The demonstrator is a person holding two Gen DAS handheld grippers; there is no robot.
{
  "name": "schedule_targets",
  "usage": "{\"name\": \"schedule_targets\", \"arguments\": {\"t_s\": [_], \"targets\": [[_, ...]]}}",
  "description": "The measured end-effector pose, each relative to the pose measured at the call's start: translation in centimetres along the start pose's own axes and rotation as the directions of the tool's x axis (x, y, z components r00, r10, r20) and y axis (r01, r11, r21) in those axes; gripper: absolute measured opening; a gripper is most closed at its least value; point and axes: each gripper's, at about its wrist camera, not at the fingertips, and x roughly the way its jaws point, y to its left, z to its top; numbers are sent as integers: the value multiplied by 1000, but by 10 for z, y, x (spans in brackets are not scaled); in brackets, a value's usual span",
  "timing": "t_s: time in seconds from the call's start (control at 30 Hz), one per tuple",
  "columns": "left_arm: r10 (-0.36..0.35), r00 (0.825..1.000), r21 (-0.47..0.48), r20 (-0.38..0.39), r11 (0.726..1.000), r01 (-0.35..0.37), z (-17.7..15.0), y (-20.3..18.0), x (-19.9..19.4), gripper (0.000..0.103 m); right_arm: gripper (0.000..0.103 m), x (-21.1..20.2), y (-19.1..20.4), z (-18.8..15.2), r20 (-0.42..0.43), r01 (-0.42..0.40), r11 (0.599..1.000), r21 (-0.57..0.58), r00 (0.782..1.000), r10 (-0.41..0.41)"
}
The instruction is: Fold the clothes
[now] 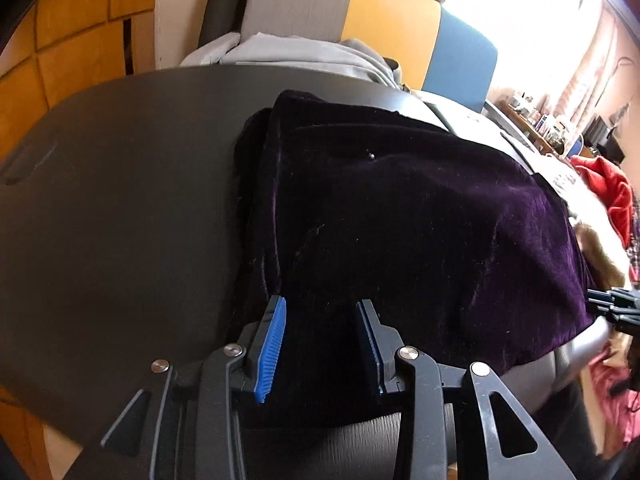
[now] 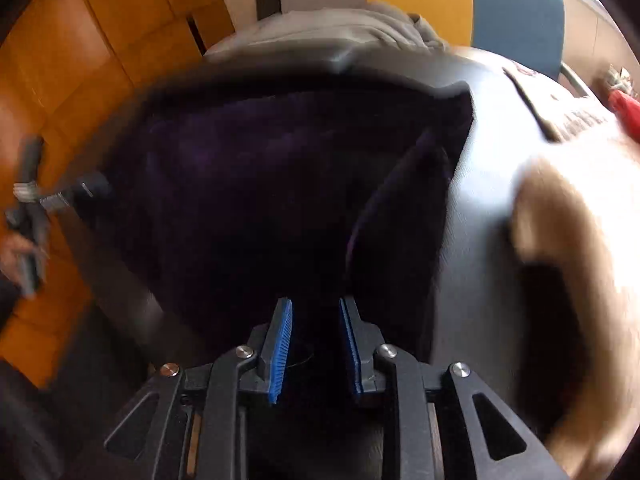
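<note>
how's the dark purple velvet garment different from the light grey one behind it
The dark purple velvet garment is deep violet with a sheen; the light grey fabric garment is pale and matte. The purple one lies folded on the dark round table before the open left claw; the grey one is bunched beyond the table's far edge. Both are soft clothing.

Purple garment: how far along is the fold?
Done: the purple velvet garment lies folded over itself on the dark table, layered at its left edge. In hand: left gripper and right gripper sit open at its near edge. Left: further folds; grey and red clothes wait.
</note>
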Motion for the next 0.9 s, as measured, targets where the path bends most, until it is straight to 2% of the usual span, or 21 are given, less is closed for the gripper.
{"name": "schedule_targets", "arguments": {"t_s": [0.1,0.2,0.27,0.4,0.5,0.53,0.6,0.67,0.73,0.8,0.9], "targets": [[-32,999,-33,3,999,32,-20,6,-13,31,20,-14,-11,-31,-16,28,999,18,1000,-27],[-46,999,-59,-3,997,45,-32,6,-21,30,17,-23,-30,-51,6,-24,995,94,1000,23],[-43,999,-62,-15,997,42,-40,2,-24,30,17,-27,-30,-63,9,-34,994,101,999,33],[-15,999,-55,-46,998,12,-47,-7,-32,30,18,-30,-31,-74,-31,-45,994,104,998,48],[-26,1000,-66,2,997,26,-31,-8,-48,36,20,-34,-31,-64,-72,-22,993,120,997,31],[-37,999,-50,30,998,39,-20,-11,-53,38,21,-36,-32,-56,-54,-10,993,118,998,16],[-70,995,12,76,998,69,6,-18,-60,50,23,-41,-32,-35,-3,-11,993,117,1000,12],[-107,989,95,102,991,98,31,-29,-60,56,26,-38,-26,-7,46,-25,996,87,999,21],[-135,985,184,111,976,113,59,-44,-53,58,28,-27,-19,14,69,-24,998,60,997,20],[-155,984,281,86,951,125,85,-59,-35,59,29,-10,-5,30,70,3,1000,28,998,-5],[-140,990,433,-10,892,131,105,-85,5,59,29,18,-3,54,79,27,999,17,996,-28]]}}
